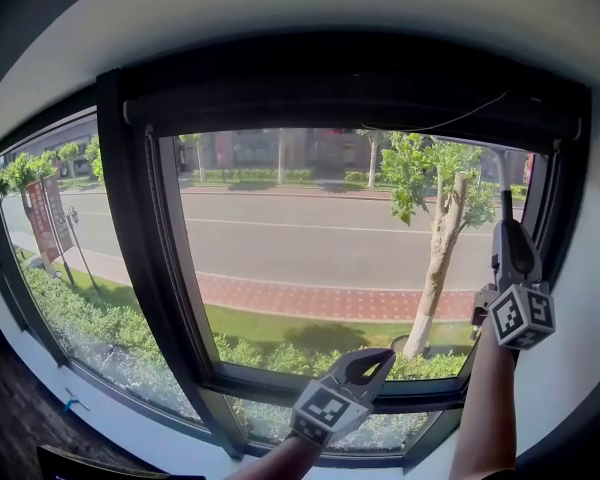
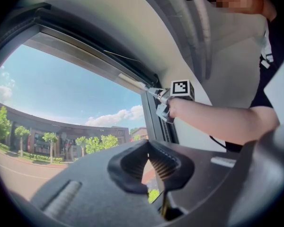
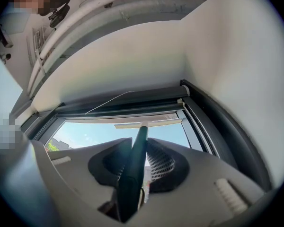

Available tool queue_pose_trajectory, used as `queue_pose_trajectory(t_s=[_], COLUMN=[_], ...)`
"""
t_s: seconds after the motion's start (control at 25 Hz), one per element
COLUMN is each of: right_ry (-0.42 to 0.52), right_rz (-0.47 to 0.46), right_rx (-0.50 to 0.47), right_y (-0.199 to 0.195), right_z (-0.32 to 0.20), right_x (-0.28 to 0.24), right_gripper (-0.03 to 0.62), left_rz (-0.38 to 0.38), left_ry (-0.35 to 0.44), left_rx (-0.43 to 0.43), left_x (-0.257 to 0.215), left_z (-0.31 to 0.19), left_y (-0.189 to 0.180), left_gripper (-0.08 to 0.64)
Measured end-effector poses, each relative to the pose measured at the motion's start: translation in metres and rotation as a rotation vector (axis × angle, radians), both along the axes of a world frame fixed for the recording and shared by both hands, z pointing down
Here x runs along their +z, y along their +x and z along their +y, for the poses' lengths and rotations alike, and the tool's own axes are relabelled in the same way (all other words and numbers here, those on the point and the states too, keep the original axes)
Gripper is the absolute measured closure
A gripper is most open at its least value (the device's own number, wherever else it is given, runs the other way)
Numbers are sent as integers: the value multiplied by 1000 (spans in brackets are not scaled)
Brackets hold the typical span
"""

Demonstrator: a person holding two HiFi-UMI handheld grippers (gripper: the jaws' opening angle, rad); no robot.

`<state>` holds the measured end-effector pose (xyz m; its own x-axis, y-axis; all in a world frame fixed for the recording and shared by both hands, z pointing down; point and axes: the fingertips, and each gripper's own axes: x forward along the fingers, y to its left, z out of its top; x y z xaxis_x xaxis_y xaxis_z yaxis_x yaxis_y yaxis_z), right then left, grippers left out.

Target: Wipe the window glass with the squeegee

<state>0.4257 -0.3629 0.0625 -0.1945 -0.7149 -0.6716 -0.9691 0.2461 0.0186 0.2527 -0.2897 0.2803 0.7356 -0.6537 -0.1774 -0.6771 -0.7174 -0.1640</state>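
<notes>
One dark frame post (image 1: 140, 268) splits the window at left. Right of it, low before the window glass (image 1: 310, 238), the left gripper (image 1: 375, 363) is pressed together, empty. The right gripper (image 1: 508, 230) pinches the squeegee (image 3: 136, 164) by its handle, blade near the glass's top edge.

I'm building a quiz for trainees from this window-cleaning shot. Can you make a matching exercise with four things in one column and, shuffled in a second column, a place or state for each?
Column one
1. left tool
2. right tool
3. squeegee
4. tree

Column two
a. stands outside, beyond the glass
b. blade high, near the top of the glass
c. jaws together, nothing between them
d. jaws clamped on a dark handle

Pairs: 1-c, 2-d, 3-b, 4-a
</notes>
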Motion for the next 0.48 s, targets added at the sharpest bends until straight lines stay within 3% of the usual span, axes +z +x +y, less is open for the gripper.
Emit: queue_pose_trajectory(t_s=[0.48], right_ry=[-20], right_rz=[-6], right_rx=[7], right_y=[-1], right_z=[2], right_x=[21], right_gripper=[491], left_rz=[8], left_ry=[-7], left_rx=[0], left_x=[8], left_z=[2], left_y=[-7], left_gripper=[557])
